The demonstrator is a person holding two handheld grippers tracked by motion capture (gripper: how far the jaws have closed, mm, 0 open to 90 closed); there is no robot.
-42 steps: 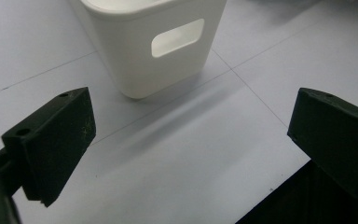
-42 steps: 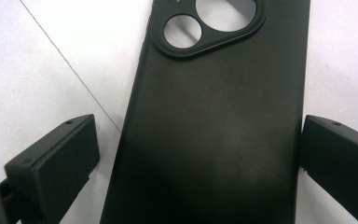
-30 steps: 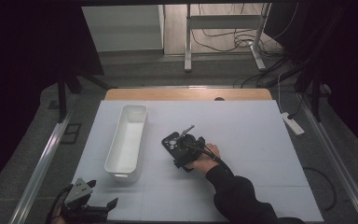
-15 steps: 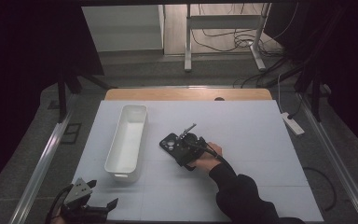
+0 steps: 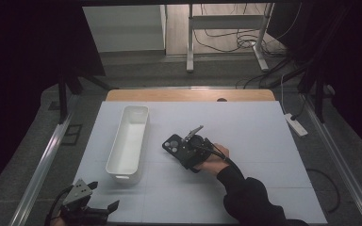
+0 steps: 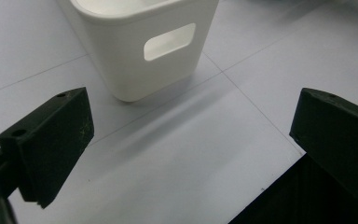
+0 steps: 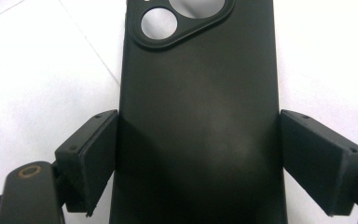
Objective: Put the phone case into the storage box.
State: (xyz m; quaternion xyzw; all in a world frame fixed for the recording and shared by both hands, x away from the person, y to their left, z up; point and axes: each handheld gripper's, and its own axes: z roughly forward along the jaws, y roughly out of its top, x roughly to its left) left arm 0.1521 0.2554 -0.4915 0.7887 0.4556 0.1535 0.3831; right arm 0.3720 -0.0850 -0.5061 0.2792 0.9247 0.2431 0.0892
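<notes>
One matte black, flat rectangular phone case with round camera cut-outs lay back-up on the white table, right of the white plastic bin, clamped between the right gripper jaws; the left gripper gaped wide, holding nothing.

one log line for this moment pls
right gripper: shut on phone case, on table | left gripper: open, by table's near-left corner | bin: left of case

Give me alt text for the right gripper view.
The right gripper has its two black jaws against the long sides of a black phone case, which lies back up on the white table, its camera cutout at the far end.
</notes>
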